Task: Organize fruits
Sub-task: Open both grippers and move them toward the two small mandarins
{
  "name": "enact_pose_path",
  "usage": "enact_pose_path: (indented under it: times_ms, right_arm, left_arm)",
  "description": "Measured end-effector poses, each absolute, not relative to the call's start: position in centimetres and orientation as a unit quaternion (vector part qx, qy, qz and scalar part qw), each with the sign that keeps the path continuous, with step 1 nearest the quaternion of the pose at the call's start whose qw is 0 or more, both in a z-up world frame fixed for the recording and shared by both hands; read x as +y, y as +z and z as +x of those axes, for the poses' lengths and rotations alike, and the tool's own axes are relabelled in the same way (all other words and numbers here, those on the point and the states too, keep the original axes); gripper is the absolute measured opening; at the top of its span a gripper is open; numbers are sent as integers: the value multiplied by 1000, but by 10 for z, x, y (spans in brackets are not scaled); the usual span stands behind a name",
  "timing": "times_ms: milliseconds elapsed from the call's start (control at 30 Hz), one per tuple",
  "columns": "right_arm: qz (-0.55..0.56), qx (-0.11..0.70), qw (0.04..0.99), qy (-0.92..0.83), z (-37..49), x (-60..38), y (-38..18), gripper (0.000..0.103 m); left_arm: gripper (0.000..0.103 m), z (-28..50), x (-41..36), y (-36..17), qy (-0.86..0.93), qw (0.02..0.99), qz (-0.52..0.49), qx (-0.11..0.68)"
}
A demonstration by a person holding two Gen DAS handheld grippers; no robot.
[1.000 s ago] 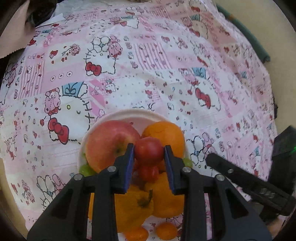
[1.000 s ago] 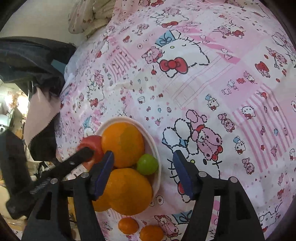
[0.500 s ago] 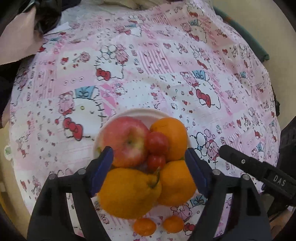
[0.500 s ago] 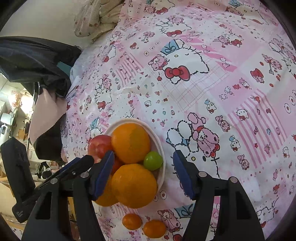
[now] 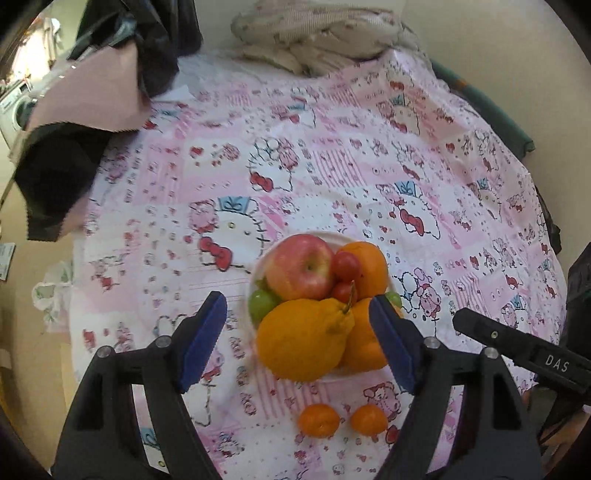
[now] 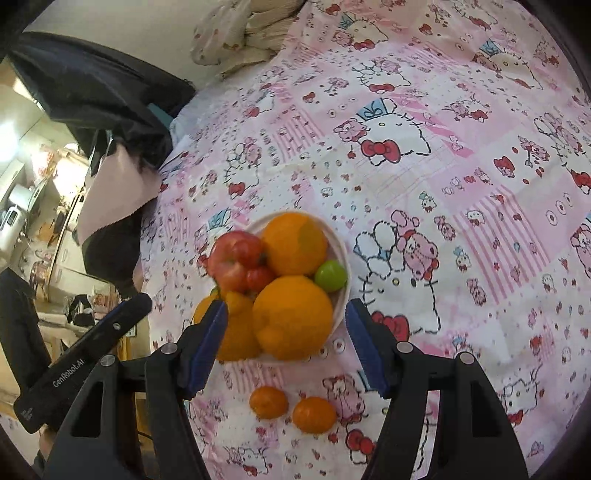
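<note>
A white bowl [image 5: 258, 266] heaped with fruit sits on the table, which is covered by a pink cartoon-print cloth [image 5: 332, 166]. In the bowl are a red apple [image 5: 299, 267], two small red tomatoes [image 5: 346, 265] stacked one before the other, three oranges [image 5: 367, 269], one of them a large knobbly one with a stalk at the front, and a green grape [image 5: 260, 301] on each side. Two small mandarins [image 5: 318, 420] lie side by side on the cloth just in front of the bowl, apart from it.

The left gripper [image 5: 299, 336] hangs above the near side of the bowl. Its jaws stand wide apart with nothing between the blue pads [image 5: 203, 338]; they have just been opening, and the tomato they were clamped on a second ago now rests on the pile, beside the apple.

The right gripper [image 6: 284, 343] hovers over the same bowl [image 6: 341, 254] from the other side, jaws also apart and empty, the pads clear of the fruit. Each gripper shows as a black bar at the edge of the other's view.

Dark clothing and a pink cloth [image 5: 85, 96] lie at the far left edge of the table, and a crumpled pale fabric [image 5: 314, 33] at the far end.
</note>
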State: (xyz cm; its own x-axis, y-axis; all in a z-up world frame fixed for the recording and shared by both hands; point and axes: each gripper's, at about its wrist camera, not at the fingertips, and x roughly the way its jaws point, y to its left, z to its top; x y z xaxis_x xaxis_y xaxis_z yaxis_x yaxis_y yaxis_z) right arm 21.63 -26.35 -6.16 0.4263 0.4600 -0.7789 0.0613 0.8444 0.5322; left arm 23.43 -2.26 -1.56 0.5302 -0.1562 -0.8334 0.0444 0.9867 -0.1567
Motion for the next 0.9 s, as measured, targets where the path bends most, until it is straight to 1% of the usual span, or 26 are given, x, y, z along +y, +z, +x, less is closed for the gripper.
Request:
enact_pose_path:
  times_ms: [233,400,500,733,900]
  right_arm:
    - [232,514,814,138,187,-253,-54,69]
    - [239,521,807,141,165,-249,-59,69]
    - [235,521,809,137,151,-246,-60,70]
    - [210,514,821,128,125,-241,-61,80]
    - [187,513,829,120,111,-240,-66,88]
  left_arm:
    - [77,186,-11,-10,-44,894,-56,443]
    - [77,153,-5,-12,-25,907,-60,415]
    - [77,143,-4,-15,-21,906,-62,417]
    - [77,132,-2,-21,-21,901,-74,428]
    - [77,132,-11,-35,-22,887,-65,456]
